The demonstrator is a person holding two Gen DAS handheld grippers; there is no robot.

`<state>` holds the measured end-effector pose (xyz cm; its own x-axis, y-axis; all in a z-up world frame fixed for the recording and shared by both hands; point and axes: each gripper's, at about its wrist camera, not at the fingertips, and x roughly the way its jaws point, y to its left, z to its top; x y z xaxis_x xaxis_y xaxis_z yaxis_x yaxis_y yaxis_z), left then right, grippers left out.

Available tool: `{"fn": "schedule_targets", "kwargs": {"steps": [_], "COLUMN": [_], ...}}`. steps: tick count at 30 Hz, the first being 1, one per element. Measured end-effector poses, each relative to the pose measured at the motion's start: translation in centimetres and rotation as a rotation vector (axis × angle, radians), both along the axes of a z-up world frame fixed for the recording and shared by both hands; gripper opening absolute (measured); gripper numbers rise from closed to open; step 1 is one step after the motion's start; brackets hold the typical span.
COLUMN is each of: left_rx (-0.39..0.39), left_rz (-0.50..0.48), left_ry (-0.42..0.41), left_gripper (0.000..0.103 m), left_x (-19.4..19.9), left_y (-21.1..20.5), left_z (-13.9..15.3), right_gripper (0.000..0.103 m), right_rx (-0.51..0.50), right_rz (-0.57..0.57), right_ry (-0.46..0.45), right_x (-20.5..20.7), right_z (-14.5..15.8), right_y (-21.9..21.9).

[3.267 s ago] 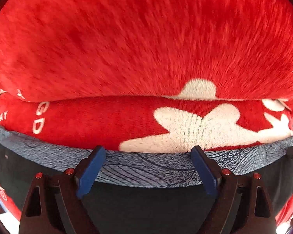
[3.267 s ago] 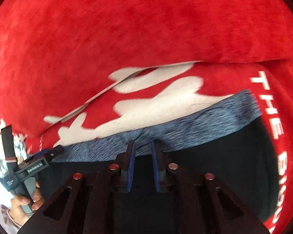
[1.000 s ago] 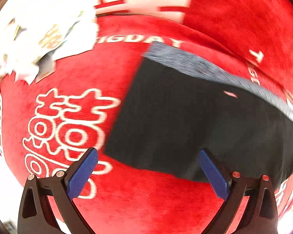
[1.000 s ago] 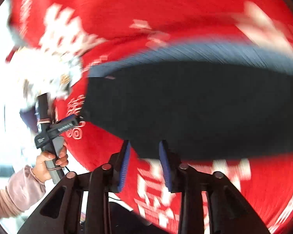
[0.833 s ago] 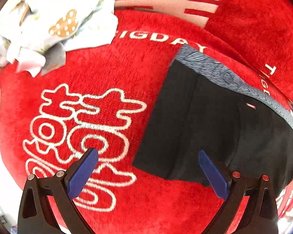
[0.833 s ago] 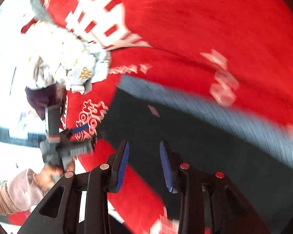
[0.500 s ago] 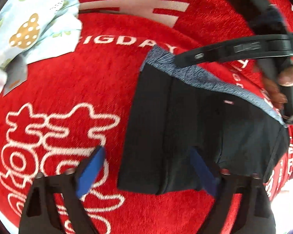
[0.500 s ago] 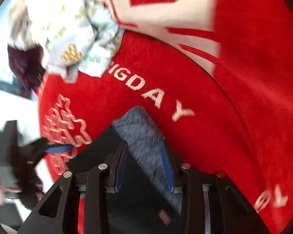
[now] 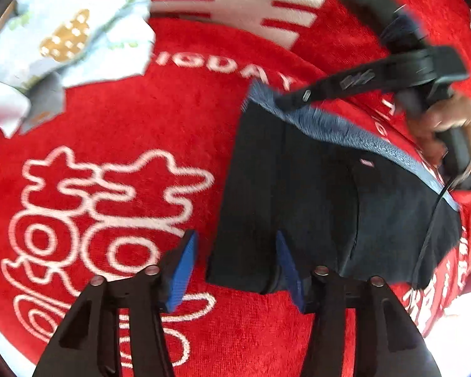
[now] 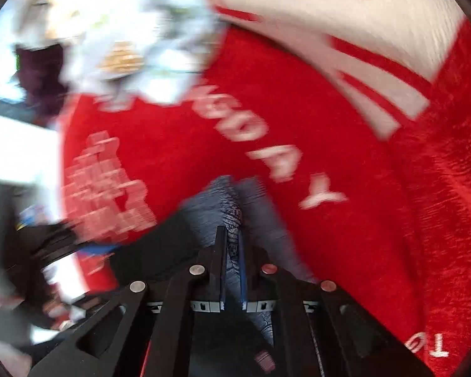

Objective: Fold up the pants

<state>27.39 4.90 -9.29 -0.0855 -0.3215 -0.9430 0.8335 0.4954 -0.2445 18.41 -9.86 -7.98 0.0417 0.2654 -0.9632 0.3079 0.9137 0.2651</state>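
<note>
- The red blanket (image 9: 116, 119) bears white woven letters reading "IGDAY"; in the left wrist view they run along its upper part, just above the pants' (image 9: 314, 204) waistband corner.
- In the right wrist view the same word shows blurred, with only "DAY" clear.
- At the lower right edge of that view the letters "TO" stand on the blanket.
- A large white outlined Chinese-style character fills the blanket's left part; it cannot be read surely.
</note>
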Motion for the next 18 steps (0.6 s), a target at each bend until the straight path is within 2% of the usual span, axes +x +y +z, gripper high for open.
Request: {"fn": "schedule_targets", "kwargs": {"steps": [1, 2, 3, 4, 5, 8, 12, 14, 16, 18], "left_rx": [-0.003, -0.020, -0.038, -0.047, -0.062, -0.054, -0.019, -0.005, 0.056, 0.108], "left_rz": [0.009, 0.020, 0.022, 0.019, 0.010, -0.018, -0.020, -0.053, -0.082, -0.087], "left_ry": [-0.012, -0.016, -0.012, -0.011, -0.023, -0.039, -0.031, -0.059, -0.097, -0.092], "left_gripper": [0.055, 0.055, 0.060, 0.078, 0.083, 0.083, 0.083, 0.083, 0.083, 0.083], "left_x": [-0.2, 0.1, 0.3, 0.6, 0.4, -0.3, -0.9, -2.4, -3.7, -4.3], "left_y": [0.5, 0.4, 0.4, 0.7, 0.2, -1.9, -4.7, -5.5, -6.4, -6.1], "left_z": [0.4, 1.2, 1.9, 2.5, 3.0, 3.1, 2.6, 3.4, 2.6, 1.1], "right_gripper": [0.013, 0.021, 0.028, 0.029, 0.029, 0.029, 0.029, 0.029, 0.029, 0.035], "right_rx": [-0.003, -0.018, -0.022, -0.019, -0.017, 0.006, 0.018, 0.022, 0.045, 0.068], "right_rz": [-0.050, -0.102, -0.142, -0.174, -0.197, -0.305, -0.492, -0.610, -0.762, -0.904], "right_ry": [-0.004, -0.024, -0.039, -0.054, -0.066, -0.086, -0.057, -0.028, -0.002, 0.033], "right_x": [-0.2, -0.6, -1.1, -1.7, -2.6, -6.8, -14.6, -19.5, -25.7, -31.0], "right_z": [-0.5, -0.2, 0.4, 1.2, 2.2, 5.3, 8.5, 9.4, 10.2, 10.4], "right_y": [-0.3, -0.6, -0.8, -0.9, -1.0, -1.1, -0.4, 0.5, 1.2, 2.2]}}
